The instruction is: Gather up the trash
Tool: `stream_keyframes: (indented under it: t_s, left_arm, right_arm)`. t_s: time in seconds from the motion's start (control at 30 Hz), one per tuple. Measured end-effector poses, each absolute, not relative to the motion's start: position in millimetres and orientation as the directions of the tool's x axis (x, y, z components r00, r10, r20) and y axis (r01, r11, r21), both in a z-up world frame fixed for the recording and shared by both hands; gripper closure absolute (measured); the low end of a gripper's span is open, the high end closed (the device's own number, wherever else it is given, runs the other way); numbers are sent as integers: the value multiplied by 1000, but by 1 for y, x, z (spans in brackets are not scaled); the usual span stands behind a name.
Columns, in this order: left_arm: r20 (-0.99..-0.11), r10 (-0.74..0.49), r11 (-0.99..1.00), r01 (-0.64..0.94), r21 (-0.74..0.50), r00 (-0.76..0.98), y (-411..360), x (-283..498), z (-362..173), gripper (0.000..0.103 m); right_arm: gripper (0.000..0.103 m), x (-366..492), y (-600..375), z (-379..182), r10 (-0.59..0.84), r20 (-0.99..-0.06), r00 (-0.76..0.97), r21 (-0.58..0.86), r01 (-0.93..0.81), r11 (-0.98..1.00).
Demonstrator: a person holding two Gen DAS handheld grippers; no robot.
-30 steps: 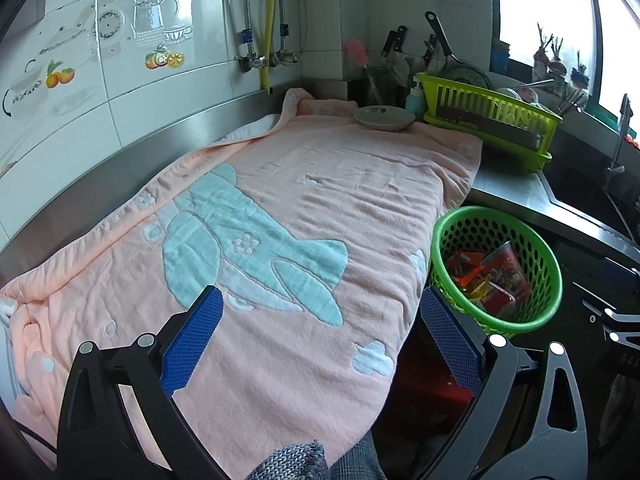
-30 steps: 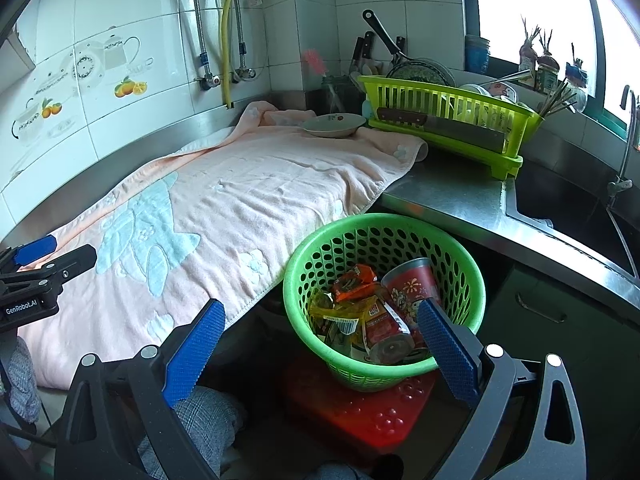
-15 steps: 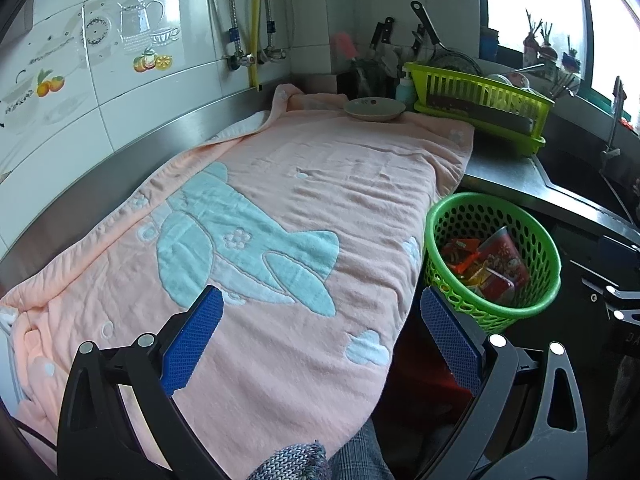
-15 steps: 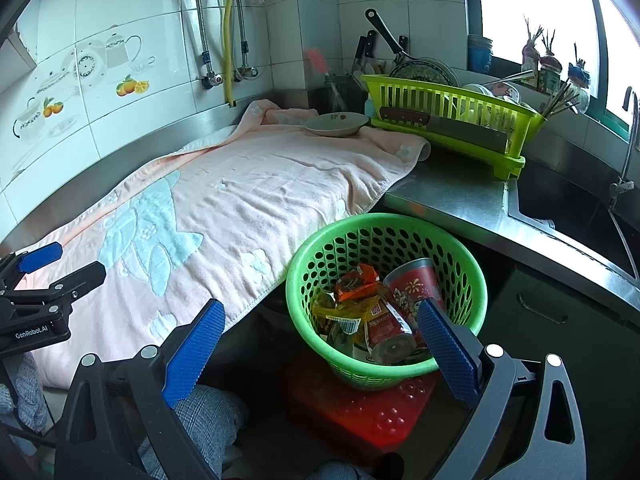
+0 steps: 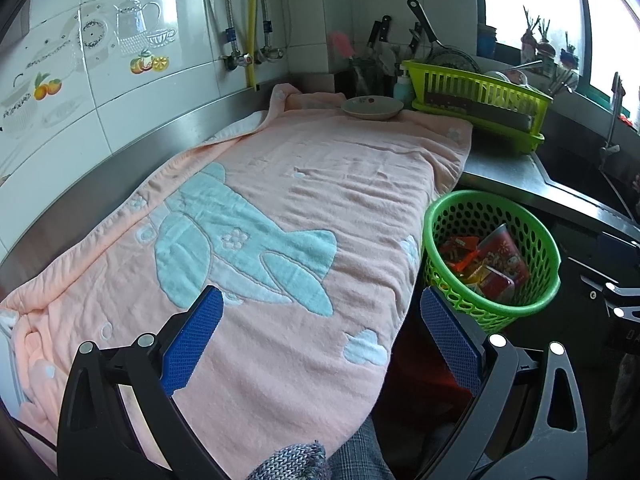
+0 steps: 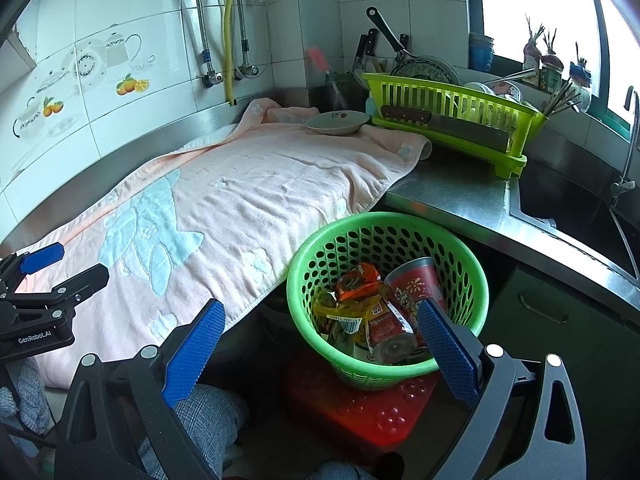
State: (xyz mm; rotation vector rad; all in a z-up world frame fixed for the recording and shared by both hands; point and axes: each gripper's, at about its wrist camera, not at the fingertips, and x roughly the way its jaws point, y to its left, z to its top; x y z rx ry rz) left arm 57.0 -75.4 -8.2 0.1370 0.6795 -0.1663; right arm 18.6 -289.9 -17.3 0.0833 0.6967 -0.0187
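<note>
A green perforated basket [image 6: 472, 276] stands on a red stool [image 6: 372, 412] below the counter edge; it also shows in the left wrist view [image 5: 436, 220]. It holds a red cup [image 6: 414, 284], orange and yellow wrappers [image 6: 356, 284] and a can [image 6: 394, 348]. My right gripper [image 6: 320, 344] is open and empty, just in front of the basket. My left gripper [image 5: 320, 340] is open and empty above the near end of a pink towel [image 5: 288, 208]; it also shows at the left in the right wrist view [image 6: 60, 264]. I see no loose trash on the towel.
The towel covers the steel counter [image 6: 452, 196]. A bowl [image 6: 338, 122] sits at its far end beside a lime dish rack [image 6: 448, 120] with a cleaver. A sink [image 6: 576, 204] lies at the right. Tiled wall with pipes stands behind.
Both grippers have drifted slightly; the view of the towel and basket has shifted a little. Both stay open and empty. Nothing on the counter has moved.
</note>
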Motion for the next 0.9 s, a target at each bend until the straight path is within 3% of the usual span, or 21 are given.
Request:
stream_keyframes:
  t_s: [0.9]
  left_arm:
    - [-643,-91,981,178,72,761,-71,60,-15,5]
  right_arm:
    - [9,22,-281,-25,28,-652,758,78,30,996]
